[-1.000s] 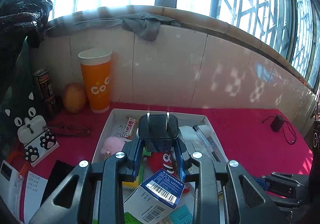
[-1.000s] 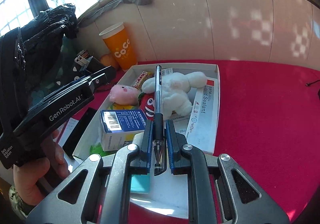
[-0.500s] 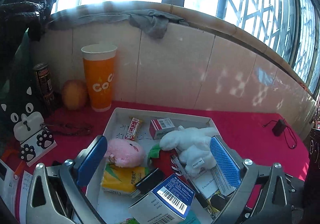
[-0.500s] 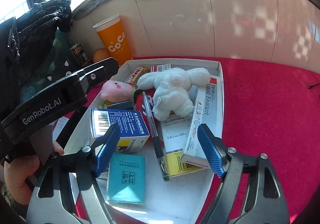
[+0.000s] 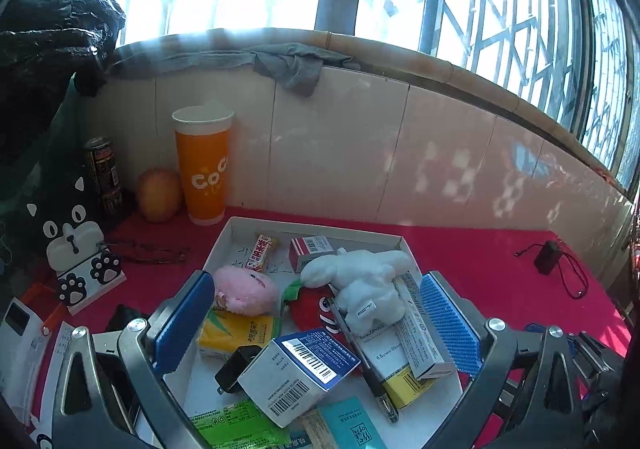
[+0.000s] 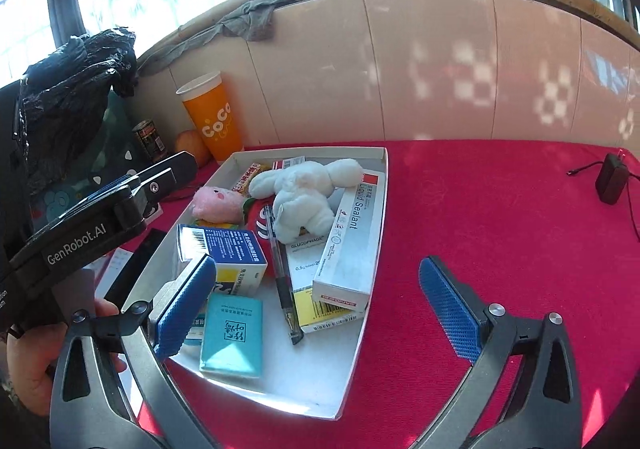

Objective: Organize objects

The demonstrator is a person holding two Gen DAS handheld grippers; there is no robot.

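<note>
Both grippers spread wide over a full white tray, nothing pinched.

Left wrist view: left gripper (image 5: 316, 323) jaws apart, empty; black charger (image 5: 236, 368) lies in tray (image 5: 316, 225) between them, touching neither; tray crowded, bare red table (image 5: 480, 269) to the right.
Right wrist view: right gripper (image 6: 318, 307) jaws just opened, empty; pen (image 6: 281, 273) lies in tray between them; red cloth beyond right rim is free.

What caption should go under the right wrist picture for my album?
Open right gripper hovering over a white tray packed with a white plush bunny, pen and boxes.
</note>
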